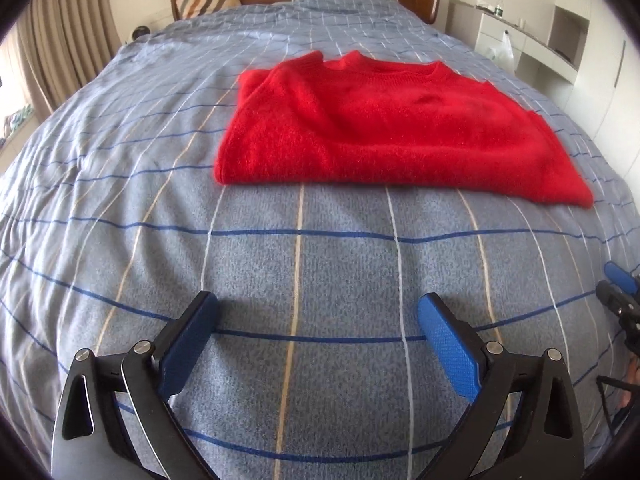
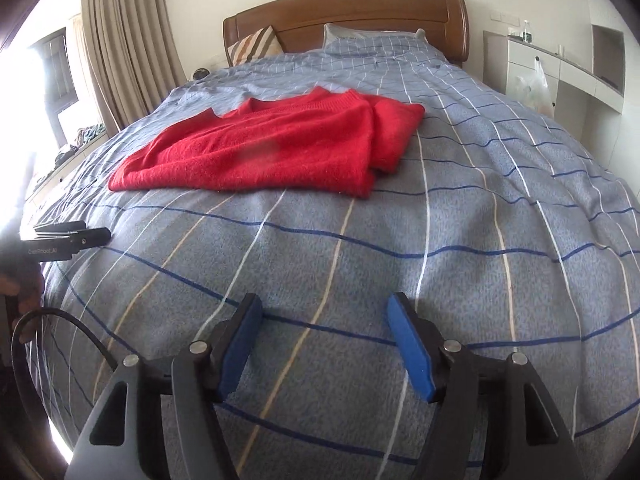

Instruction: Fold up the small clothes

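Note:
A red knitted sweater (image 1: 384,132) lies folded flat on the bed, its neckline toward the headboard and one folded edge on its right side (image 2: 280,148). My left gripper (image 1: 318,306) hovers over the bare cover well short of the sweater's near hem, jaws wide open, nothing between the blue pads. My right gripper (image 2: 324,306) hangs over the cover to the right of and nearer than the sweater, open and empty too. The right gripper's tip (image 1: 618,292) shows at the right edge of the left wrist view; the left gripper's side (image 2: 68,240) shows at the left of the right wrist view.
The blue checked bed cover (image 1: 280,240) fills both views. Beyond are a wooden headboard (image 2: 360,12), a striped cushion (image 2: 256,46) and a pillow (image 2: 360,38). Beige curtains (image 2: 120,40) hang left. A white desk unit with a plastic bag (image 2: 532,84) stands right.

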The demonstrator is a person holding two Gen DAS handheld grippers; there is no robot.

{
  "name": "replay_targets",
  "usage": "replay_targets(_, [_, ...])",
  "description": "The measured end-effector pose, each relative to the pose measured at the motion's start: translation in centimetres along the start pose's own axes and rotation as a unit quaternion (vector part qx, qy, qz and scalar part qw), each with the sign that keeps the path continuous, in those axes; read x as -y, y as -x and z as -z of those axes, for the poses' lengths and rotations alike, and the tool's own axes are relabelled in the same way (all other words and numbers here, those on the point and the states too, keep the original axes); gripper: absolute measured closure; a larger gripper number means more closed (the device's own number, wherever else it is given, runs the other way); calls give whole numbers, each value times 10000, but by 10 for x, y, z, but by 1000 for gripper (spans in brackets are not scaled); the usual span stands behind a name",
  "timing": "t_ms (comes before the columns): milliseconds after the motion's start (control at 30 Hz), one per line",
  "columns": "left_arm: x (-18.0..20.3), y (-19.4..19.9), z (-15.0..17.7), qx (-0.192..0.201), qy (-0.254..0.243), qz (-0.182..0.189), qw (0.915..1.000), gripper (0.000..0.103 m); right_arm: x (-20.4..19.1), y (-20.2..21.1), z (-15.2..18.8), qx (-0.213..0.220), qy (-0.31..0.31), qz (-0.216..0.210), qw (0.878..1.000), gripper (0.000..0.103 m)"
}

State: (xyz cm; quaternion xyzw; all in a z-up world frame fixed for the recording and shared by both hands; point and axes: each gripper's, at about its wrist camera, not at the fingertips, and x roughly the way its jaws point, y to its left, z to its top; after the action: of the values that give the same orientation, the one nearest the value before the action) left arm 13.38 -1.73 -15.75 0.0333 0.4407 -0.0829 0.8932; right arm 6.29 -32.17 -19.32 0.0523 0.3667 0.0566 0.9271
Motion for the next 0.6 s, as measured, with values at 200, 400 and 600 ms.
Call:
replay_targets(200, [1,-2,5,85,25,-14,10000,0,5,-3,6,130,-151,-167,9997,36])
replay_targets(400, [0,-3,8,155,40,63,9999,0,1,-3,7,165,-86,-89,9998,36])
replay_targets(600, [-12,19,9,8,8,452,9990,2,-1,4,-14,-293,-205,-95,9993,36])
